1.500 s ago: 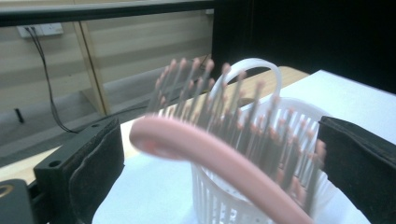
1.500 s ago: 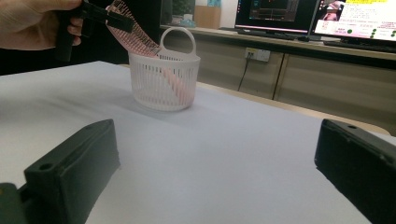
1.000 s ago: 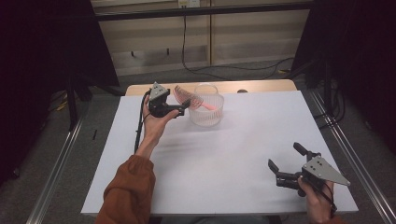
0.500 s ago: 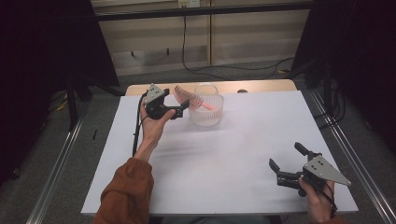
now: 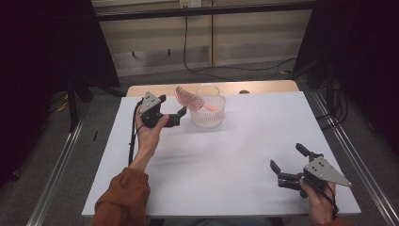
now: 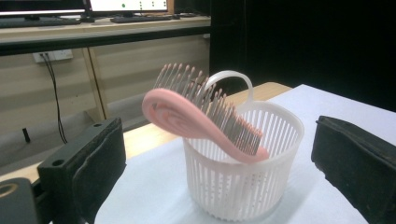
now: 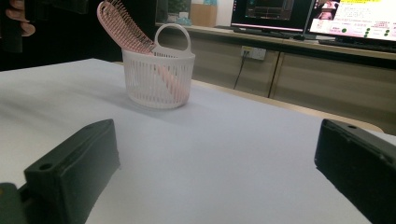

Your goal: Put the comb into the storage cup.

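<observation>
A white slatted basket [image 5: 207, 112] [image 6: 243, 172] [image 7: 159, 77] with a loop handle stands at the far middle of the white table [image 5: 221, 160]. A pink hairbrush [image 5: 190, 100] [image 6: 196, 119] [image 7: 123, 28] leans in it, head up and sticking out over the left rim. My left gripper [image 5: 173, 111] [image 6: 219, 172] is held open just left of the basket, jaws wide, nothing between them. My right gripper [image 5: 288, 161] [image 7: 210, 172] rests open low at the near right of the table, empty, facing the basket from afar.
A wooden strip [image 5: 254, 86] borders the table's far edge. Beyond it are a wall panel and a hanging cable [image 5: 185, 42]. Metal rails [image 5: 56, 169] run along both sides of the table. Monitors [image 7: 299, 16] show on a bench behind.
My left gripper has drawn back to the left, away from the basket, leaving the brush leaning inside. The right gripper has stayed where it was.
</observation>
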The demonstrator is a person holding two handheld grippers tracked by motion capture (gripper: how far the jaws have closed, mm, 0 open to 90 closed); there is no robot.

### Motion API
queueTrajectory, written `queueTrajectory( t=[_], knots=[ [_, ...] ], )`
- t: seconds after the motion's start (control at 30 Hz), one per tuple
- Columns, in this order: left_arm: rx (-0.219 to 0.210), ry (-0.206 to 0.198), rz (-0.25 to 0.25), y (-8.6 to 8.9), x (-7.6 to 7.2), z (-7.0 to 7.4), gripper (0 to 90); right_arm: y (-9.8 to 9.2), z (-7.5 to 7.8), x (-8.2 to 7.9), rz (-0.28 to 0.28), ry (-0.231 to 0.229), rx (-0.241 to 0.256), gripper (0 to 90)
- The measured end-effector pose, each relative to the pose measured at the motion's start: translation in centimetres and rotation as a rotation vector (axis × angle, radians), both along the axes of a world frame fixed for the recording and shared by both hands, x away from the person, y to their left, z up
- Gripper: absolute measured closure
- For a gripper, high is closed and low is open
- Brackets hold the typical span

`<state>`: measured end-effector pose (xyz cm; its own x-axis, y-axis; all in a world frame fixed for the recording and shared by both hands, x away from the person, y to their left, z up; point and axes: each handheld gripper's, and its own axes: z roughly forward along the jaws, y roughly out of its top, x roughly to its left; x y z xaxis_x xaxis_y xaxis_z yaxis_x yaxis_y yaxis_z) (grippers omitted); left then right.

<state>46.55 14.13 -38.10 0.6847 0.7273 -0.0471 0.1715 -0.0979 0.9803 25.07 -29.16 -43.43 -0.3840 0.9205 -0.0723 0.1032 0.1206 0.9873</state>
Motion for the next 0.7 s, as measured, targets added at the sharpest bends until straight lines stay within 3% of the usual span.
queueTrajectory(
  t=[0.07, 0.17, 0.27, 0.47, 0.57, 0.6, 0.7],
  knots=[
    [0.017, 0.005, 0.015, 0.1, -0.1, -0.1, 3.0, 0.0, 0.0, 0.0, -0.002, 0.001, 0.004, 0.0],
    [-0.007, 0.025, 0.027, 0.4, -0.3, -0.3, 3.0, 0.1, 0.1, 0.0, 0.002, -0.001, -0.004, 0.0],
    [-0.006, 0.027, 0.032, 0.6, -0.6, -0.2, 3.0, 0.1, 0.2, -0.1, -0.002, -0.007, -0.003, 0.0],
    [-0.007, 0.000, 0.034, 0.9, -1.5, -0.2, 3.0, 0.1, 0.2, -0.2, -0.004, -0.008, -0.006, 0.0],
    [-0.041, -0.026, 0.029, 1.3, -1.8, -0.2, 2.6, 0.1, 0.2, -0.2, -0.007, -0.009, -0.006, 0.0],
    [-0.039, -0.030, 0.048, 1.4, -2.0, -0.3, 1.7, 0.1, 0.2, -0.2, -0.008, -0.009, -0.006, 0.0],
    [-0.039, -0.027, 0.048, 1.8, -2.3, -0.5, 1.1, 0.1, 0.2, -0.2, -0.005, -0.005, -0.008, 0.0]
  ],
)
